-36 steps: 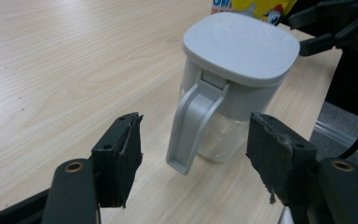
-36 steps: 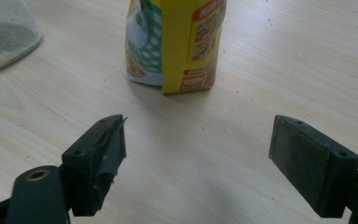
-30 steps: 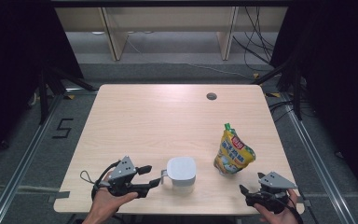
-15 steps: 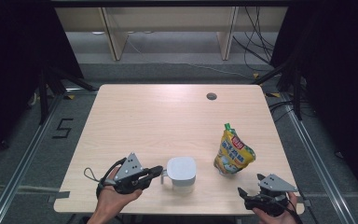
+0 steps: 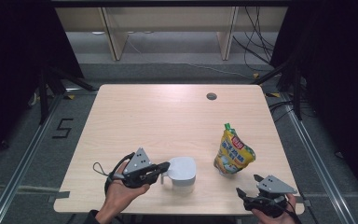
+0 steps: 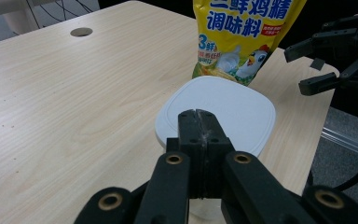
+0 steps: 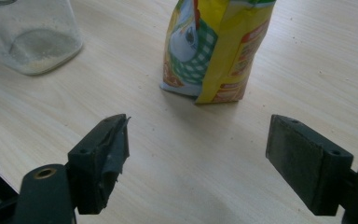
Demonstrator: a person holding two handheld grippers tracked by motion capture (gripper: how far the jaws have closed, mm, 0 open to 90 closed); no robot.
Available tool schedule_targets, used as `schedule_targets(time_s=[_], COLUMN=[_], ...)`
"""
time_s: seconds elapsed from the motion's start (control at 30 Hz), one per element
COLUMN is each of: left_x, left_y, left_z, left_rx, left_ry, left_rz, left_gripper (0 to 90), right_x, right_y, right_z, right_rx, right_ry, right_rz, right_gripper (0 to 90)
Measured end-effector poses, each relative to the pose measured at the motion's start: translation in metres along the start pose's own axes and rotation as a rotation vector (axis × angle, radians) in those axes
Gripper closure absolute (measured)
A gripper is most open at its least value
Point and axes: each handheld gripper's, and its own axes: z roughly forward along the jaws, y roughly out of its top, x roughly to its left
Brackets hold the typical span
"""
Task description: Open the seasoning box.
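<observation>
A clear jar with a white square lid [image 5: 182, 170] stands near the table's front edge. In the left gripper view the lid [image 6: 223, 109] lies just beyond my left gripper [image 6: 198, 114], whose jaws are pressed together at the lid's near rim. Whether they pinch anything I cannot see. From above, the left gripper [image 5: 165, 167] touches the jar's left side. A yellow seasoning pouch [image 5: 233, 154] stands upright to the jar's right. My right gripper [image 5: 247, 185] hovers at the front right corner; its jaws have just closed slightly and still stand wide apart, nothing between them [image 7: 198, 140]. Ahead of it stand the pouch [image 7: 214, 51] and the jar [image 7: 37, 37].
The pale wooden table [image 5: 168, 121] has a round cable hole [image 5: 211, 96] at its far right. Dark floor and metal rails surround it, with cables at the back right. The other hand's gripper [image 6: 335, 60] shows beyond the pouch [image 6: 242, 32] in the left gripper view.
My left gripper has moved right up to the jar's side, tilted up, and its jaws have shut. The right gripper has stayed in place.
</observation>
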Motion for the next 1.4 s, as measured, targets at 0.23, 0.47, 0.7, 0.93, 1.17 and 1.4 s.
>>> schedule_targets(time_s=[0.23, 0.47, 0.7, 0.93, 1.17, 1.4], left_x=[0.003, 0.001, 0.001, 0.002, 0.001, 0.001], left_y=[-0.004, -0.005, -0.005, -0.005, -0.006, -0.007], left_z=[0.004, 0.004, 0.004, 0.003, 0.004, 0.003], left_rx=[0.01, 0.006, 0.002, 0.013, -0.002, 0.0], left_ry=[-0.003, 0.005, 0.007, 0.008, 0.009, 0.02], left_rz=[0.009, -0.008, -0.01, 0.006, 0.0, -0.007], left_gripper=[89.0, 89.0, 89.0, 89.0, 89.1, 89.1], right_x=[0.0, 0.002, 0.004, 0.007, 0.012, 0.019], right_y=[0.002, 0.002, 0.003, 0.005, 0.007, 0.011], right_z=[0.001, 0.001, 0.0, 0.0, 0.0, -0.001], right_rx=[-0.024, -0.012, -0.019, -0.019, -0.031, -0.06], right_ry=[0.018, 0.037, 0.046, 0.091, 0.128, 0.145], right_rz=[-0.054, -0.061, -0.076, -0.098, -0.12, -0.122], right_gripper=[26.6, 30.2, 35.9, 47.5, 59.1, 66.9])
